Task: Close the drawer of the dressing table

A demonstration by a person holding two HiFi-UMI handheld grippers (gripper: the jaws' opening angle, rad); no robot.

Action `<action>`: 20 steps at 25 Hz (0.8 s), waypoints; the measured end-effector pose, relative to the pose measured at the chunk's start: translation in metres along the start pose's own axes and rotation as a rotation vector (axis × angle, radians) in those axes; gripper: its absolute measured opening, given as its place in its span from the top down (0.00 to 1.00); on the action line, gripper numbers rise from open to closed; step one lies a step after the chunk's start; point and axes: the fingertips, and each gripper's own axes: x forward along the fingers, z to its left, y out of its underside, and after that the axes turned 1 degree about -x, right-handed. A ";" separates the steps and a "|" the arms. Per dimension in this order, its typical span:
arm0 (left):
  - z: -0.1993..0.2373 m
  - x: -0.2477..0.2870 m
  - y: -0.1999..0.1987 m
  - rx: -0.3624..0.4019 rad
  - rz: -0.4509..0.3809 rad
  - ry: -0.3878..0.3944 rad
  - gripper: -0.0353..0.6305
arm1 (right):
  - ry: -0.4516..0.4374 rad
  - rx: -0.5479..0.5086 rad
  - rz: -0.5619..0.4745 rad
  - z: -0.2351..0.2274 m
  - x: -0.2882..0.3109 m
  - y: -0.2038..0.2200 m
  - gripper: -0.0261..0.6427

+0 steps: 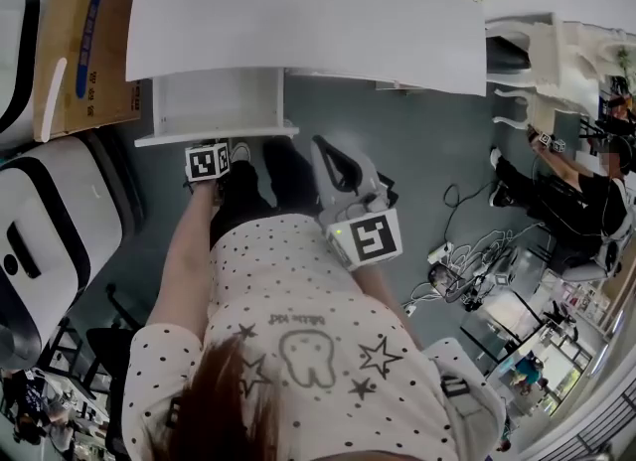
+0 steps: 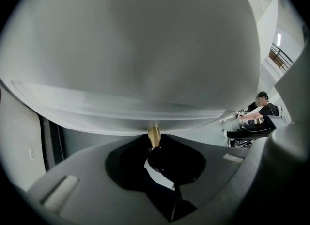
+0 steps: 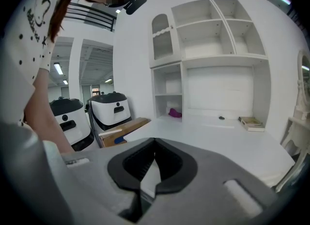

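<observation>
White shelves (image 3: 213, 40) stand beyond my right claw (image 3: 154, 141); grey floor (image 1: 417, 141) below it, box (image 3: 123, 130) to its left.

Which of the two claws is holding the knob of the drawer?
The left claw: its tips clamp the brass knob of the white drawer. The right claw is shut on nothing, away from that drawer.
</observation>
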 end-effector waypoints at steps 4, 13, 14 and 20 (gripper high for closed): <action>0.002 0.000 0.000 -0.004 -0.011 -0.022 0.82 | -0.024 -0.009 -0.003 -0.029 0.000 -0.003 0.96; 0.006 0.003 0.002 -0.018 -0.020 -0.142 0.83 | -0.100 -0.035 -0.053 -0.078 0.000 -0.008 0.96; 0.007 0.003 0.001 -0.016 -0.026 -0.153 0.83 | -0.106 -0.037 -0.052 -0.082 -0.001 -0.008 0.96; 0.008 0.006 -0.001 -0.063 -0.034 -0.219 0.83 | -0.140 -0.048 -0.054 -0.098 -0.002 -0.002 0.96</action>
